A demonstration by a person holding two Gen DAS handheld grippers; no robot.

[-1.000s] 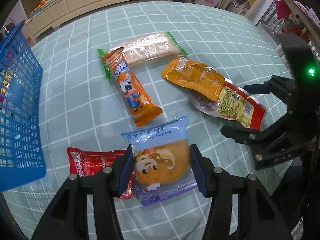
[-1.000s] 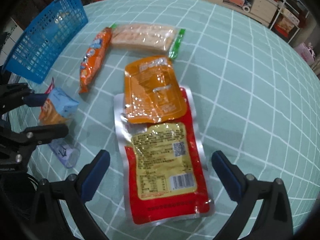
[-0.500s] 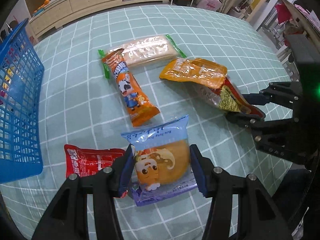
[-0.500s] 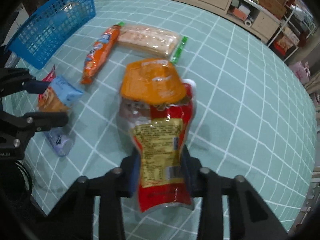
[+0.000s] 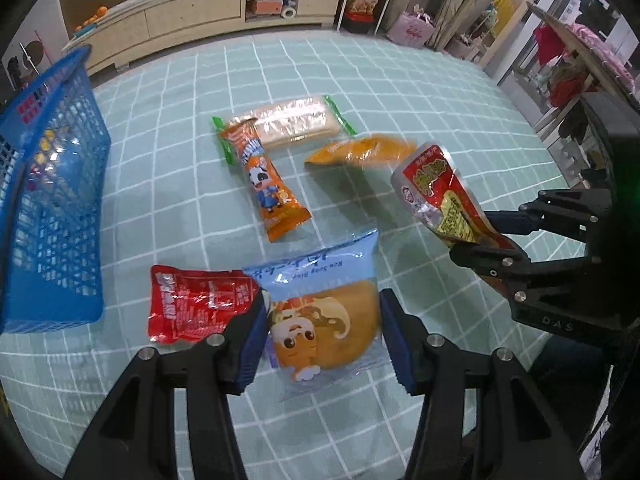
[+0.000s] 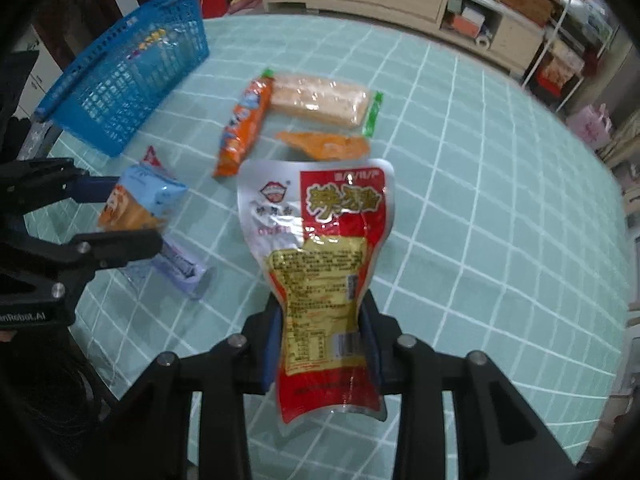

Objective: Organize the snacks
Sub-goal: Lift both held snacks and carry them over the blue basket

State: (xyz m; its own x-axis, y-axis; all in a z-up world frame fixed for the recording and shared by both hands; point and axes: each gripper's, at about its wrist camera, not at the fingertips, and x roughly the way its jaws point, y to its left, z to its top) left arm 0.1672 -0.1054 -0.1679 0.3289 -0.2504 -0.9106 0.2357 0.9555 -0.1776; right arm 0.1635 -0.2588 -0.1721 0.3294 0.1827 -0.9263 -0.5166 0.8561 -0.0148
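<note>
My left gripper (image 5: 323, 332) is shut on a blue bun packet (image 5: 324, 320) with a cartoon face, held above the table; the packet also shows in the right wrist view (image 6: 140, 208). My right gripper (image 6: 320, 344) is shut on a red and silver snack pouch (image 6: 324, 264) and holds it lifted off the table; the pouch also shows in the left wrist view (image 5: 440, 200). A small red packet (image 5: 196, 304), an orange bar (image 5: 268, 184), a clear wafer pack (image 5: 296, 120) and an orange pouch (image 5: 360, 152) lie on the table.
A blue plastic basket (image 5: 48, 208) holding some items stands at the table's left edge, also seen in the right wrist view (image 6: 124, 76). The table (image 5: 440, 92) has a green checked cloth. A low cabinet (image 5: 200, 12) and shelves stand behind.
My right gripper closed on the red and silver pouch and lifted it; the orange pouch slid off it onto the table. My left gripper rose a little with the bun packet.
</note>
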